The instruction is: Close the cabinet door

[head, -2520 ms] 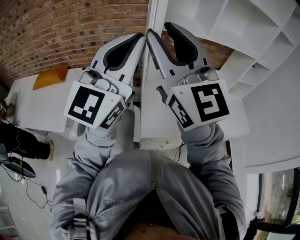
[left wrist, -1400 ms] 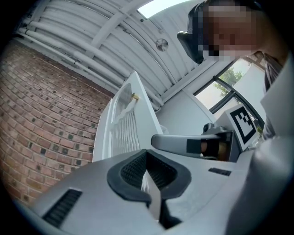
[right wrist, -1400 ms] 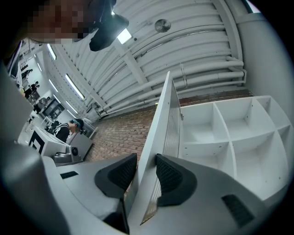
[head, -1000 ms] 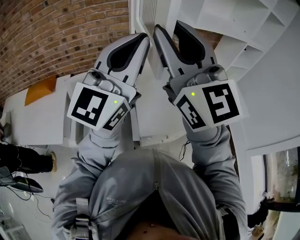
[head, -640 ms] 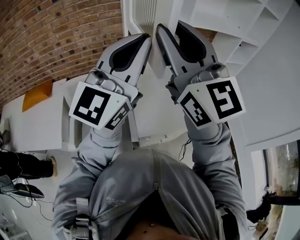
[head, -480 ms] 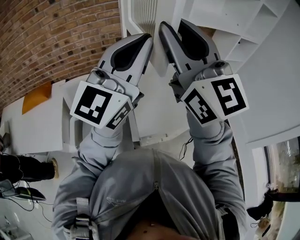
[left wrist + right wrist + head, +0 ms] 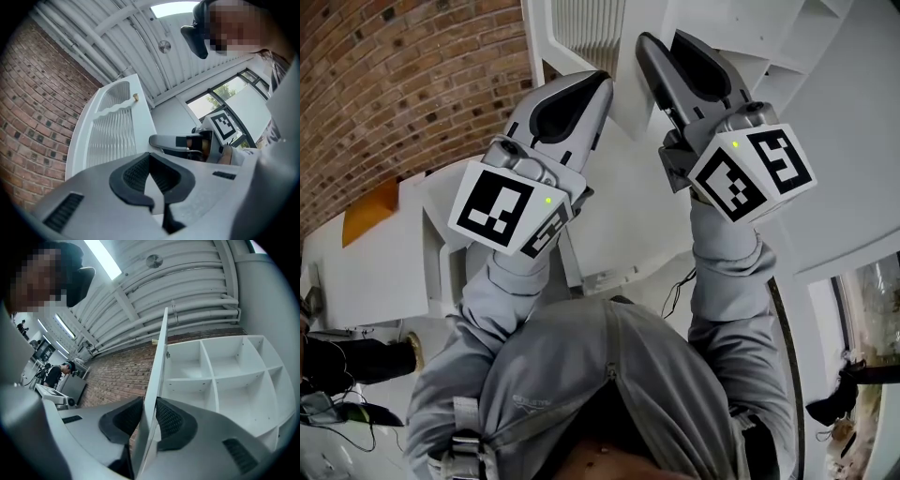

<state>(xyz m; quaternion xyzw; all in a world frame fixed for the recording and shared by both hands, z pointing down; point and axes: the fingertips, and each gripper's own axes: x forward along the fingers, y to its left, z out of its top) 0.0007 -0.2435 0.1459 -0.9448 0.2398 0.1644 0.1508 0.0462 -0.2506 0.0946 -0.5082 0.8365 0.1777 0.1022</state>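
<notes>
1. Right tool (image 7: 149, 404) is closing on the free edge of the cabinet door (image 7: 160, 357). The thin white panel sits between its pads, which look snug on both faces.
2. Left tool (image 7: 150, 157) has its tips pinched together with nothing between them, just beside the door's ribbed face.
3. The door stands open and edge-on, with the brick wall (image 7: 122, 371) on one side and the cabinet (image 7: 213, 380) and its bare shelves on the other.
4. Risk one: that's a skinny edge to hold. Swing it hard and I'd expect the pads to slide off, leaving the door to drift.
5. Risk two: the jaws straddle the edge, so the inner finger could get trapped against the cabinet frame if it isn't let go before the door meets it.
6. The count:
   - two tools
   - one door
   - one small knob (image 7: 135, 97)
   - one cabinet, with at least four open compartments showing
</notes>
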